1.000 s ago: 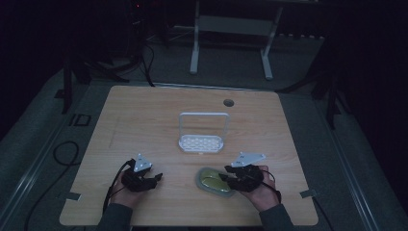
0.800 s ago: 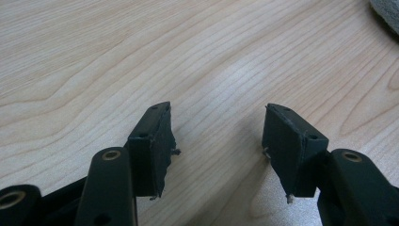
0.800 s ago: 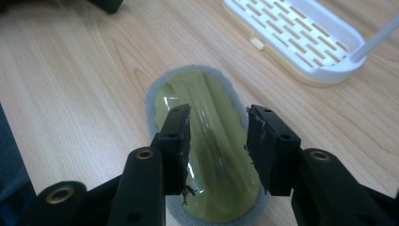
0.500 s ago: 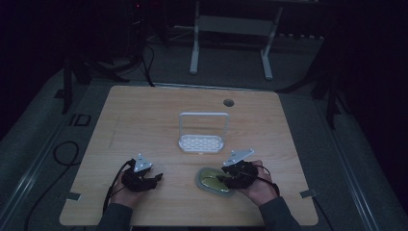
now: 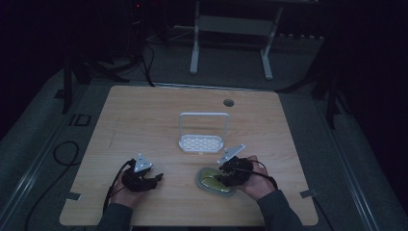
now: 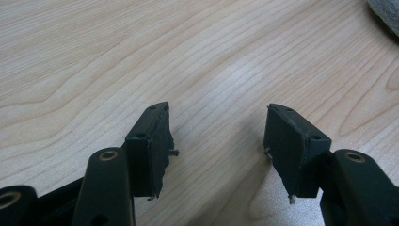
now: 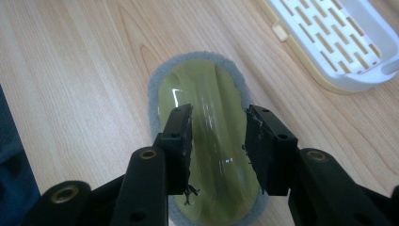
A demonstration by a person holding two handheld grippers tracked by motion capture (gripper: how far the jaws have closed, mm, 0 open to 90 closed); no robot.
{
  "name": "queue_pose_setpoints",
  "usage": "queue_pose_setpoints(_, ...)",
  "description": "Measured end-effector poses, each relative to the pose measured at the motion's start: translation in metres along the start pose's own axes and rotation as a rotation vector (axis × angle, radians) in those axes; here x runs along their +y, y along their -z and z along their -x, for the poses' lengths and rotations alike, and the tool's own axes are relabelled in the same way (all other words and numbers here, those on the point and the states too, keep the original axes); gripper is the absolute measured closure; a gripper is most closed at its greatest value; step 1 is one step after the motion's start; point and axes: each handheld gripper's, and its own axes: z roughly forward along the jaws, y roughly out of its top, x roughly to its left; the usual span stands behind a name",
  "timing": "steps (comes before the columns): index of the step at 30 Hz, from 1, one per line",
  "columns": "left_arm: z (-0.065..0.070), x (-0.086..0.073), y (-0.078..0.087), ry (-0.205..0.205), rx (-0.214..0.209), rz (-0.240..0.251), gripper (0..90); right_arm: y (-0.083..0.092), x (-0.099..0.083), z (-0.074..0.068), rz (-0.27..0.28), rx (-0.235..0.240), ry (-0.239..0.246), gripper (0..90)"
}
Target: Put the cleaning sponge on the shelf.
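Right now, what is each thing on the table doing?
Green scrubber: lying flat on the table, glossy green top up, grey pad underneath.
White basket: upright, handle raised, nothing inside.
Right gripper: jaws partly apart, one either side of the scrubber's raised middle; I can't tell if they press it.
Left gripper: jaws open, nothing between them, above bare wood.

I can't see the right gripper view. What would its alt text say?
The right hand-held gripper hangs over an oval olive-green scrubbing pad with a grey fuzzy rim lying on a wooden table, its two black jaws apart on either side of the pad's glossy raised middle. A white slotted tray sits at the upper right.
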Motion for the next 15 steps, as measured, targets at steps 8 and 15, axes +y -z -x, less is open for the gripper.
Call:
queue_pose_setpoints(8, 0.000, 0.000, 0.000, -0.002, -0.002, 0.000, 41.4, -0.005, 0.007, 0.004, -0.069, 0.021, 0.029, 60.3)
queue_pose_setpoints(15, 0.000, 0.000, 0.000, -0.003, -0.003, 0.000, 41.0, -0.008, 0.012, 0.003, -0.098, 0.023, 0.052, 59.9)
